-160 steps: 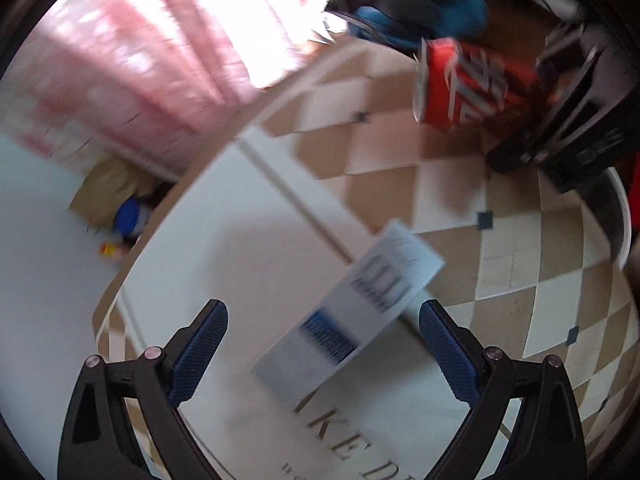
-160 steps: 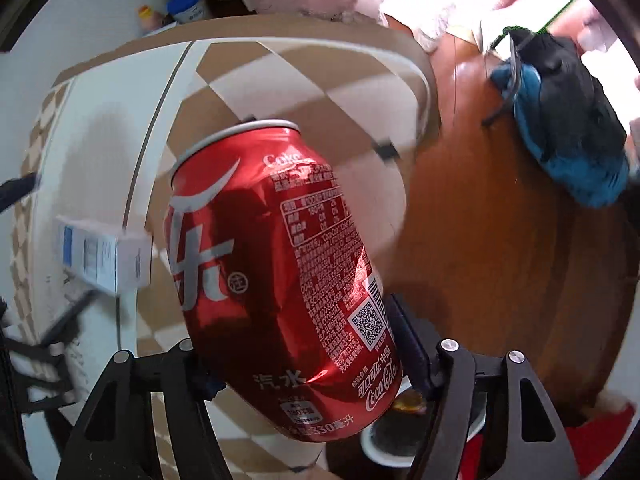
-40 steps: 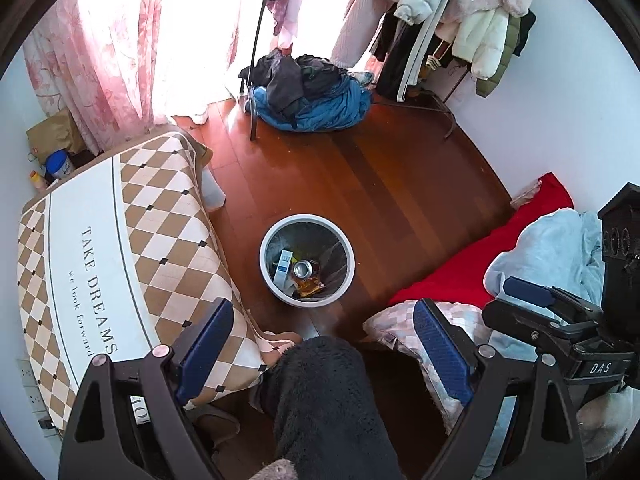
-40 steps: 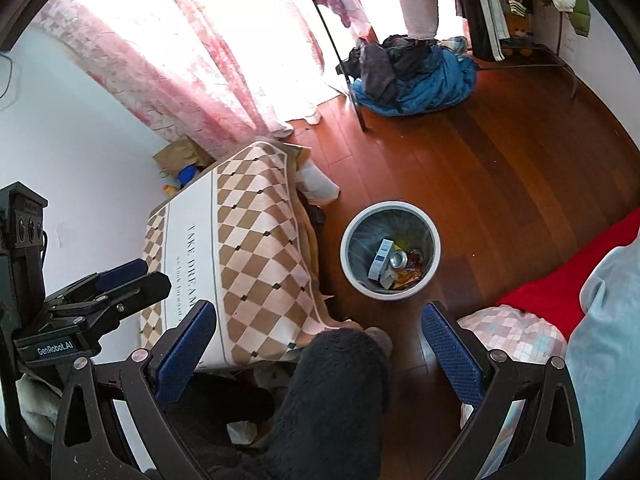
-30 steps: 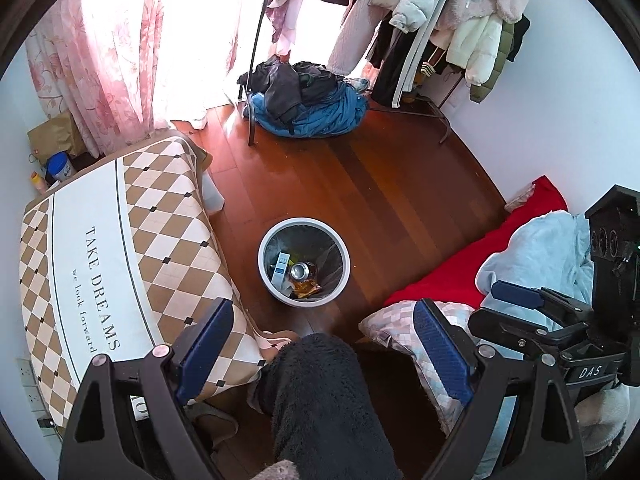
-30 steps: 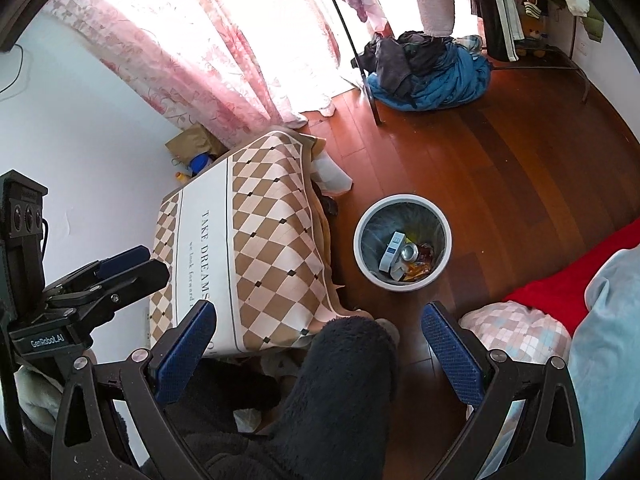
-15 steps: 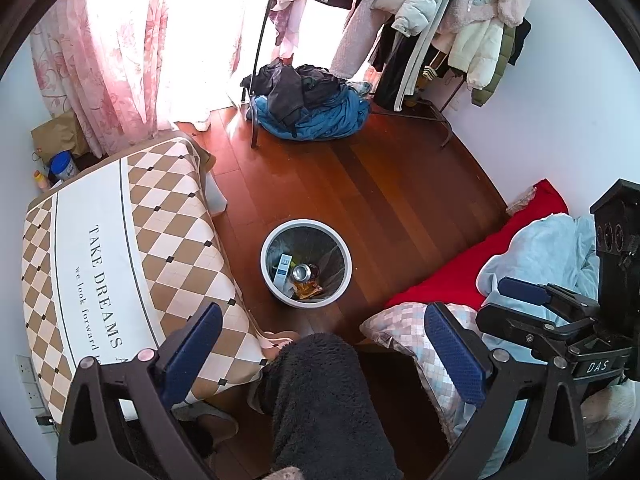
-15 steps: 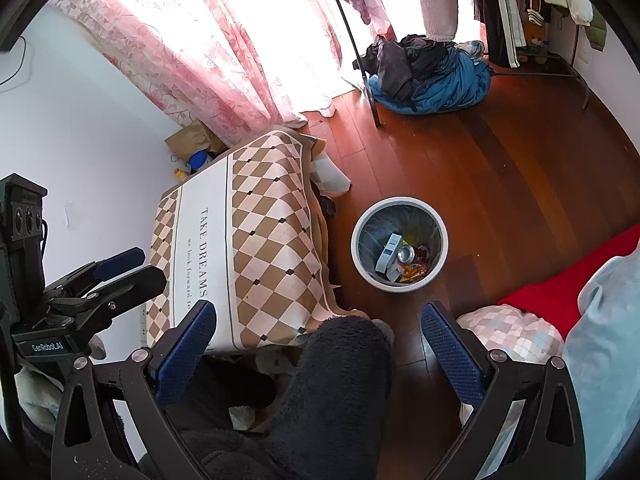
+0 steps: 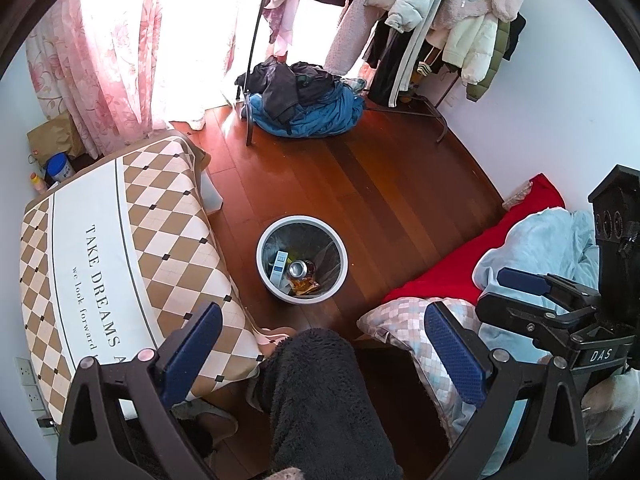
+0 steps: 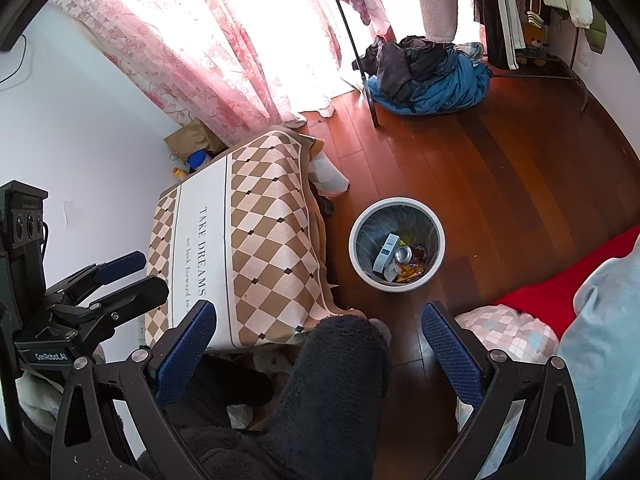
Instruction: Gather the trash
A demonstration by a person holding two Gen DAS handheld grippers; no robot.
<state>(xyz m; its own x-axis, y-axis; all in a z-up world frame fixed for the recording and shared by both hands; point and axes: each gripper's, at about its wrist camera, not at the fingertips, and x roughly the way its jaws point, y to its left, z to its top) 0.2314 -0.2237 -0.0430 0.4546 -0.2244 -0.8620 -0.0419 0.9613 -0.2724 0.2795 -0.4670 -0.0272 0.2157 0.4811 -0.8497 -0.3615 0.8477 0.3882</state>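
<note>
**Both grippers empty, trash in the bin**

We hold the left gripper [image 9: 320,348] high above the room with its blue-padded fingers [image 9: 192,344] spread wide and nothing between them. Our right gripper [image 10: 316,344] is just as wide open and also holds nothing. Each one shows at the edge of the other's view, and neither touches anything.

Below us the white trash bin [image 9: 264,240] stands on the wooden floor [image 9: 380,184], just beside the desk [image 9: 132,232] with its checkered cloth. Inside the bin lie the red can [image 9: 298,269], its silver top facing up, the small white and blue box [image 9: 279,266] leaning beside it, and some orange wrappers [image 9: 304,287]. The desk top carries none of the trash. Our dark fleece-covered leg [image 9: 320,392] fills the lower middle of both views, and a red blanket [image 9: 480,256] lies to the right.

About five seconds ago the right gripper was clamped on the can and the box lay on the desk between the left gripper's fingers; both are now in the bin. Over the last second the scene has hardly changed, apart from a slight widening of the left gripper.
</note>
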